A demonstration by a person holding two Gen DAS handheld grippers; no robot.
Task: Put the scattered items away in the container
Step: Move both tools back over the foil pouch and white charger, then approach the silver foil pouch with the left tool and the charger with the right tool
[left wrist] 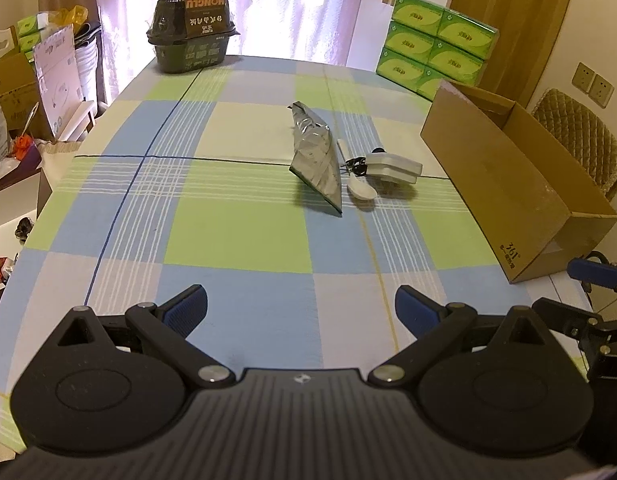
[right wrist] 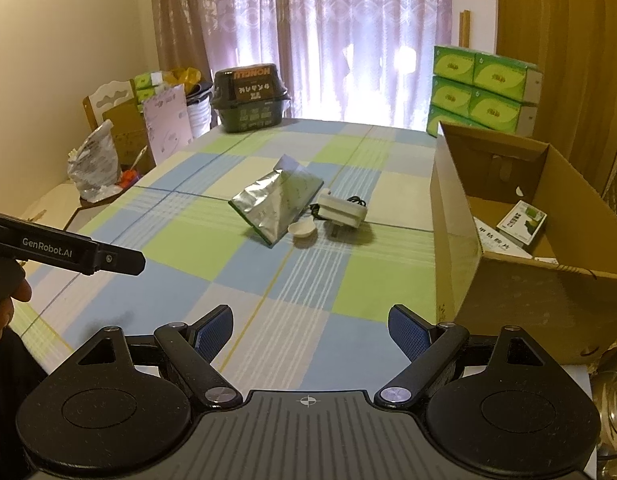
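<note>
A silver foil pouch lies mid-table on the checked cloth. Beside it on the right are a white spoon and a white plug adapter with a black cord. The open cardboard box stands at the table's right edge and holds two small medicine packets. My left gripper is open and empty over the near table. My right gripper is open and empty too, close to the box's near corner.
A dark green packaged container sits at the far end. Green tissue packs are stacked behind the box. Cartons and bags crowd the left side. A padded chair stands right of the box.
</note>
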